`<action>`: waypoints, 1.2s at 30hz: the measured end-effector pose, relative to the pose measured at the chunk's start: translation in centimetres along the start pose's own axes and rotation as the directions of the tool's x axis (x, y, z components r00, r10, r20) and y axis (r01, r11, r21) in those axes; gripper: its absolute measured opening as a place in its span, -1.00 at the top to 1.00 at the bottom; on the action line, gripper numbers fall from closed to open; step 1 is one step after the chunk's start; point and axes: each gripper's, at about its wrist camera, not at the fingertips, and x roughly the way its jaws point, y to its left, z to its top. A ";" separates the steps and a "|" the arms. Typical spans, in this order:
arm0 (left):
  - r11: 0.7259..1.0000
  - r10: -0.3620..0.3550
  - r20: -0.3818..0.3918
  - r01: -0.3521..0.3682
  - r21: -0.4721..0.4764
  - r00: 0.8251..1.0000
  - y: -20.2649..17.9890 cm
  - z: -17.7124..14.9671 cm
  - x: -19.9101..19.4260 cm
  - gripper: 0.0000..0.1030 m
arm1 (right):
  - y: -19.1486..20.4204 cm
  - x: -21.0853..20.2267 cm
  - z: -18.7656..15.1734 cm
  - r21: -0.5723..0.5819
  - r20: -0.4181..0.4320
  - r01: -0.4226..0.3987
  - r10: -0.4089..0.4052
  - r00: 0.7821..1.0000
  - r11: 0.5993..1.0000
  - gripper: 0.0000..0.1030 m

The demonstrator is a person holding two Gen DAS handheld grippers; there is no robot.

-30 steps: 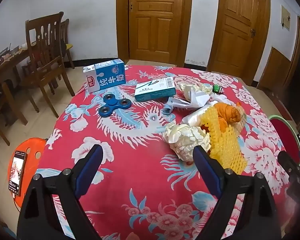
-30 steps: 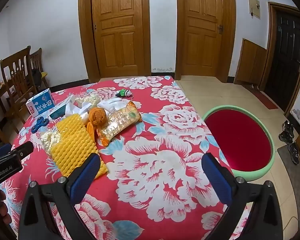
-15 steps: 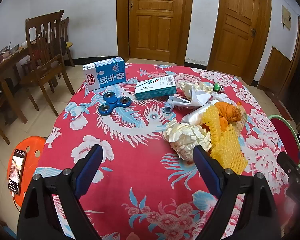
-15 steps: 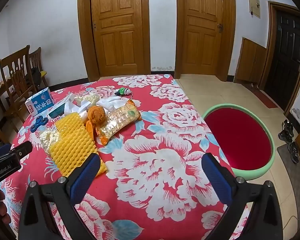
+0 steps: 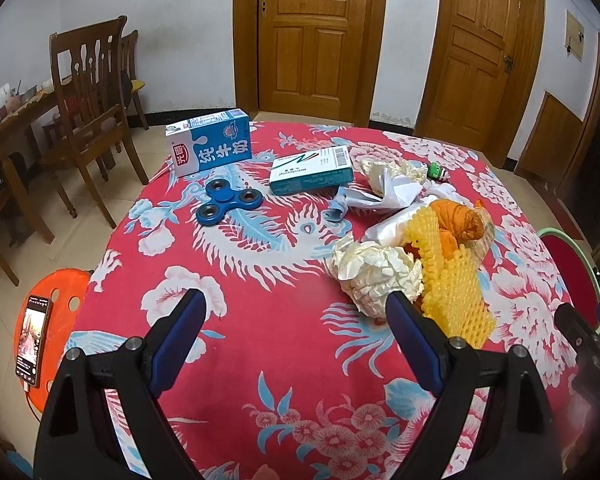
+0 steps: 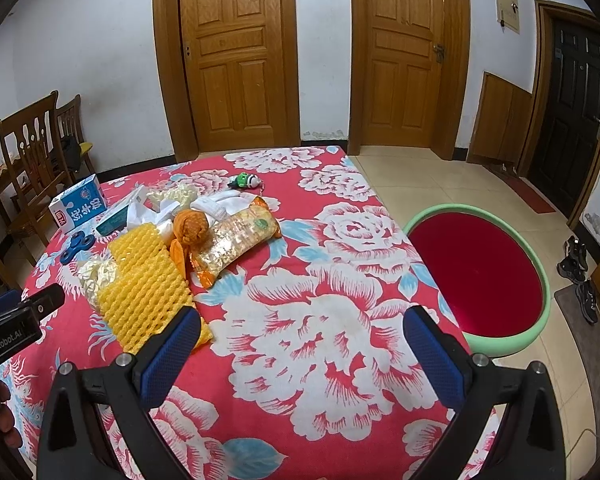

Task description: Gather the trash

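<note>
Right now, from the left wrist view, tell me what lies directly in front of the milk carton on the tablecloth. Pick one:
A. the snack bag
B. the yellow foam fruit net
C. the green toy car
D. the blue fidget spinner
D: the blue fidget spinner lies flat on the cloth just camera-side of the milk carton, while the yellow foam fruit net sits far off to the right.

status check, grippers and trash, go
Left gripper open, right gripper open, both empty. Trash pile untouched on table. Nothing blocking.
</note>
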 end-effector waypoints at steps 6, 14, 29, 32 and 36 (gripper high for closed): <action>1.000 0.000 -0.011 0.000 -0.006 1.000 0.0 0.0 0.1 -0.77 | 0.0 0.0 0.0 0.001 -0.001 -0.001 0.001 1.000 1.000 -1.00; 1.000 -0.001 -0.012 0.001 -0.006 1.000 0.0 0.0 0.1 -0.77 | -0.1 0.0 -0.1 0.002 -0.004 -0.001 0.001 1.000 1.000 -1.00; 1.000 0.000 -0.013 0.000 -0.006 1.000 0.0 0.0 0.1 -0.77 | -0.3 0.1 -0.2 0.005 -0.008 -0.004 0.004 1.000 1.000 -1.00; 1.000 -0.001 -0.013 0.001 -0.006 1.000 0.0 0.1 0.1 -0.77 | -0.3 0.1 -0.2 0.006 -0.008 -0.003 0.003 1.000 1.000 -1.00; 1.000 0.000 -0.013 0.000 -0.007 1.000 0.0 0.1 0.1 -0.77 | -0.3 0.1 -0.1 0.006 -0.009 -0.003 0.003 1.000 1.000 -1.00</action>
